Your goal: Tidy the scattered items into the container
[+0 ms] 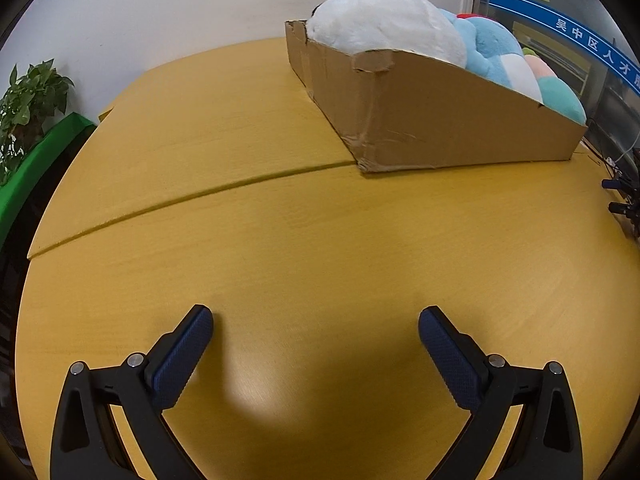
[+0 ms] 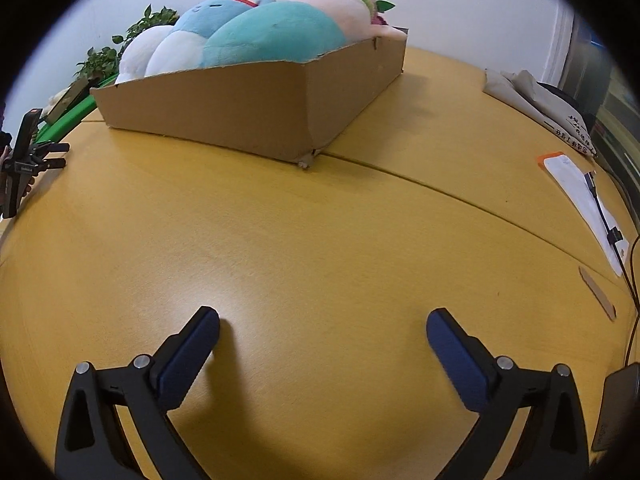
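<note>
A low cardboard box (image 1: 424,120) (image 2: 248,108) stands on the yellow table (image 1: 280,240) (image 2: 320,240), filled with plush toys. In the left wrist view a big white plush (image 1: 384,24) and a light blue one (image 1: 496,48) bulge over its rim. The right wrist view shows a teal plush (image 2: 276,32), a pale blue one (image 2: 208,12) and a pink one (image 2: 340,0). My left gripper (image 1: 316,316) hangs open over bare tabletop, well short of the box. My right gripper (image 2: 322,316) is open too, nothing between its fingers.
A potted plant (image 1: 28,100) on a green ledge stands at the table's left. A black clamp stand (image 2: 24,160) sits by the box. White papers (image 2: 584,192), a cable, a flat wooden stick (image 2: 598,292) and a folded cloth bag (image 2: 536,100) lie to the right.
</note>
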A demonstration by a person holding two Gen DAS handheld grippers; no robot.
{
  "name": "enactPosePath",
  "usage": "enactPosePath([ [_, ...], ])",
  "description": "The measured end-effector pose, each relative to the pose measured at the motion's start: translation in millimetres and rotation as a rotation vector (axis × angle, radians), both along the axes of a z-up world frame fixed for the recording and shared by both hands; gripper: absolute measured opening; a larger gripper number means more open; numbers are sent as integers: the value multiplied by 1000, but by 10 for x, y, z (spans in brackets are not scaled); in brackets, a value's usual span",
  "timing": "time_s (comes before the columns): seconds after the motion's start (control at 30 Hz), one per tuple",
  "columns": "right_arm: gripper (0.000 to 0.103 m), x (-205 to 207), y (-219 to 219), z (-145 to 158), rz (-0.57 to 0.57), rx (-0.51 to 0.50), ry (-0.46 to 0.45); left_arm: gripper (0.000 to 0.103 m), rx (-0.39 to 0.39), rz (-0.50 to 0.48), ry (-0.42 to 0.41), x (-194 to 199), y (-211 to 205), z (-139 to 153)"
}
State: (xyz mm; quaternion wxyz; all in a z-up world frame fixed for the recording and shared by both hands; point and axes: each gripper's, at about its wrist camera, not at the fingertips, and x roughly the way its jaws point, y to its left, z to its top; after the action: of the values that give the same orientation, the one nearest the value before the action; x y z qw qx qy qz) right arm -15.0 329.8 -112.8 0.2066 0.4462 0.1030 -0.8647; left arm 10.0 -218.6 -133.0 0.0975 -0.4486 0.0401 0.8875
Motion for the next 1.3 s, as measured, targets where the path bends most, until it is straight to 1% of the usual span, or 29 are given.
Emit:
enactPosePath([
  [0.13,103,-37,6,6,-18,0,3,103,-1,-1,1,23,17,2],
  [0.9,103,-40,8,5,-20,2,5,103,0,-4,0,-11,-11,-1],
  [1.1,103,-156,-1,-1,31,1,6,103,1,-4,-1,-23,-36,-6],
  [1.3,103,-153,-2,3,35,2,7,103,1,-5,-1,-19,-35,-5],
])
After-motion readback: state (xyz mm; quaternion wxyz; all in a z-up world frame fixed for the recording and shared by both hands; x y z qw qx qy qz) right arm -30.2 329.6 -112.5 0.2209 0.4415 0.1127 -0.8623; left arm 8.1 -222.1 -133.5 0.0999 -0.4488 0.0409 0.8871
